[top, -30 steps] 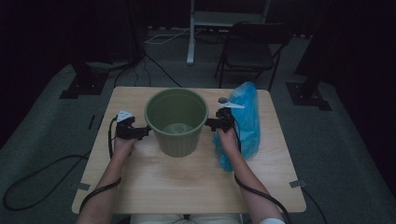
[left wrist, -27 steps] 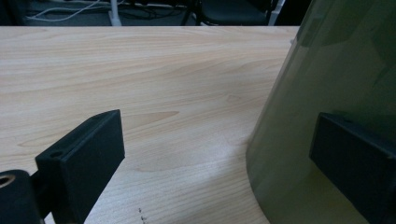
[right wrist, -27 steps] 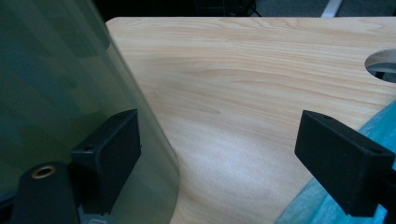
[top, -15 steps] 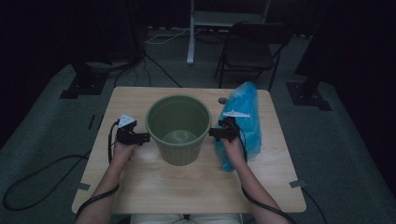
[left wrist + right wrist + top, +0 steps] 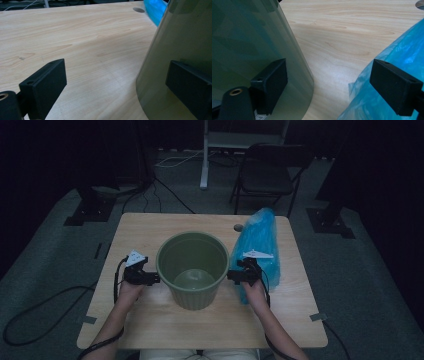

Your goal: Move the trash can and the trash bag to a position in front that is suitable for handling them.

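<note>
While the green bin [image 5: 193, 270] stood near the middle of the table [image 5: 150, 227], both grippers flanked it with jaws spread, neither pinching anything. On the left, the left gripper [image 5: 150, 279] had one jaw against the bin's wall; on the right, the right gripper [image 5: 235, 276] sat between the bin and the blue bag [image 5: 257, 247] lying just beside it. I judged the bag was not yet fitted into the bin. Compared with a second earlier, the bin and both grippers had come nearer the person.
</note>
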Tool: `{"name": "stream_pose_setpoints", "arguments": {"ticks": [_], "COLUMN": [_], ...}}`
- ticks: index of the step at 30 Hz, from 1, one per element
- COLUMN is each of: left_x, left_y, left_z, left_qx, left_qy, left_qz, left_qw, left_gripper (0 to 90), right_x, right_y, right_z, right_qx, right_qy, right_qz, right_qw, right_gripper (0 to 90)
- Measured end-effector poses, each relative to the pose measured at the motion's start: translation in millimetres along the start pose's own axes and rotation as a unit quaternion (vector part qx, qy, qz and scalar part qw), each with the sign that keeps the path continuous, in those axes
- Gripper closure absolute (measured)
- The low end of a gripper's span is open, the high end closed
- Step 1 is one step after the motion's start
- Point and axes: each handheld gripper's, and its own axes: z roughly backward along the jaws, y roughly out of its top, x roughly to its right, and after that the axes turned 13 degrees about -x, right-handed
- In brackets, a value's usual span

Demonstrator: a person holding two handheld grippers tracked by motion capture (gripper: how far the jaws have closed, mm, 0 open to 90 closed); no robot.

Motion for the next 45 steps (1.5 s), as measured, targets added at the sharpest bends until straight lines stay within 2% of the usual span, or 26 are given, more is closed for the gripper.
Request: {"name": "stream_pose_setpoints", "arguments": {"ticks": [5,8,11,18,22,32,41,42,45], "left_x": [5.3,8.6,13.5,21.7,26.0,33.5,34.0,33.6,33.1], "left_y": [-3.4,-6.6,-9.3,-15.6,-22.8,-31.6,-34.2,-34.3,-35.5], "left_z": [4.2,7.3,11.2,16.7,23.4,35.3,34.8,34.4,32.9], "left_qx": [-0.003,-0.007,-0.010,-0.014,-0.015,-0.022,-0.013,-0.014,-0.017], "left_qy": [-0.001,-0.010,-0.010,-0.021,-0.026,-0.027,-0.034,-0.037,-0.039], "left_qz": [-0.008,-0.009,-0.018,-0.020,-0.021,-0.037,-0.040,-0.038,-0.038], "left_qw": [1.0000,0.9999,0.9997,0.9995,0.9993,0.9987,0.9985,0.9985,0.9983], "left_gripper": [3.8,3.8,3.8,3.8,3.8,3.8,3.7,3.7,3.7], "right_x": [-2.8,-7.0,-10.4,-14.9,-20.8,-31.9,-32.3,-31.0,-30.1], "right_y": [-7.1,-15.7,-20.9,-31.3,-40.1,-57.9,-58.6,-54.7,-49.9], "right_z": [5.5,11.2,15.6,23.8,29.0,38.3,41.6,45.4,49.4], "right_qx": [-0.002,-0.004,-0.005,-0.006,-0.009,-0.014,-0.021,-0.007,0.002], "right_qy": [0.003,0.011,0.009,0.009,0.017,0.037,0.044,0.050,0.050], "right_qz": [0.003,0.002,0.005,0.003,0.007,0.007,0.012,0.009,0.015], "right_qw": [1.0000,0.9999,0.9999,0.9999,0.9998,0.9992,0.9988,0.9987,0.9986], "right_gripper": [14.4,14.8,14.9,14.9,14.9,14.9,14.6,13.8,13.0]}}
